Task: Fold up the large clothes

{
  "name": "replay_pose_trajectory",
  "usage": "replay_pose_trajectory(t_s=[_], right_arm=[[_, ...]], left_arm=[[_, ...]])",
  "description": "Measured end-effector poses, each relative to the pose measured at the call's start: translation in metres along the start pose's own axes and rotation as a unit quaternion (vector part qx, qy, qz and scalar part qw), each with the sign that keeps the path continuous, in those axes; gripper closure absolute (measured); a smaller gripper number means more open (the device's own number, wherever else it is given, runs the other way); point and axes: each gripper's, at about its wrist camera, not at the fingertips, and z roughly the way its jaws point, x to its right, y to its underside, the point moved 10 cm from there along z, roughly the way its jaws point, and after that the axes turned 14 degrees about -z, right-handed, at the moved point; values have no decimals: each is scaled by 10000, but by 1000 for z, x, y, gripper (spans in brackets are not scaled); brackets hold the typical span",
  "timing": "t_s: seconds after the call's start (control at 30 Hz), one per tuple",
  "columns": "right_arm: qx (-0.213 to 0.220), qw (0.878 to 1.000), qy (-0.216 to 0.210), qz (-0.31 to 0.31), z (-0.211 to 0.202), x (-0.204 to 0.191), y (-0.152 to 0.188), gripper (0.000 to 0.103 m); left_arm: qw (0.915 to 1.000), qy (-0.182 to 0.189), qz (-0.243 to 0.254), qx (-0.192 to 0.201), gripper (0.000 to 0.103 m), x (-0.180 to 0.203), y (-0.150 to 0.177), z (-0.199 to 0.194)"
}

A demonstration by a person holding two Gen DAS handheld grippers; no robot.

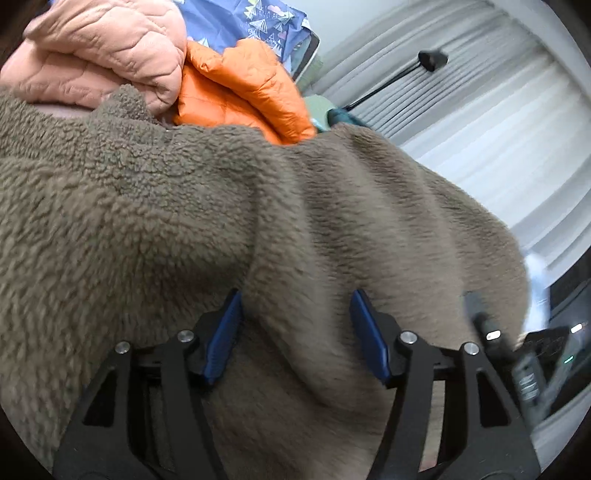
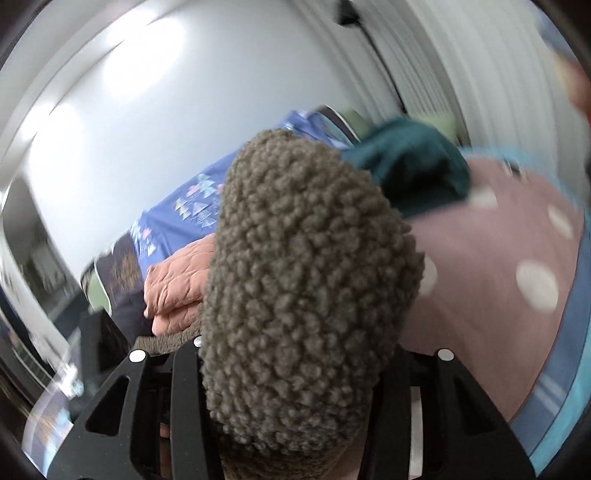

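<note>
Because the thick, soft, bulky brown fleece bunched between the spread left tongs and buried the right tongs, whose state I could not tell, a deep-fold hold looked safest.

**Around the bed: bedding, curtain, lamp**

A blue duvet cover printed with small triangles lies at the back of the bed, against a white wall. A pink bedspread with white dots and a blue border covers the near side. Pale pleated curtains hang behind, and a black lamp head on a thin black arm stands out in front of them.
</note>
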Motion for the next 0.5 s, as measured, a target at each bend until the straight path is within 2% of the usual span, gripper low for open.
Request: replay_pose_trajectory(t_s=[0.1,0.13,0.2,0.27,0.4,0.5], right_arm=[[110,9991,-154,-376,-1,-21,-11,61],[160,9987,-188,-446,-3,-27,-13,61],[305,9971,-215,-667,-5,-45,-19,61],[422,9940,-309,-957,-4,-65,-25,62],[534,9854,-635,-1489,-5,-111,-29,64],[595,9726,-979,-2023,-10,-161,-24,64]], left_arm=[[9971,740,-98,125,30,24,-3,-48],[9966,797,-27,219,28,29,-5,-63],[9952,769,220,568,26,36,-9,-110],[9924,773,258,925,25,33,-17,-154],[9844,628,98,1640,24,6,-31,-239],[9788,664,-103,1935,24,-14,-32,-284]])
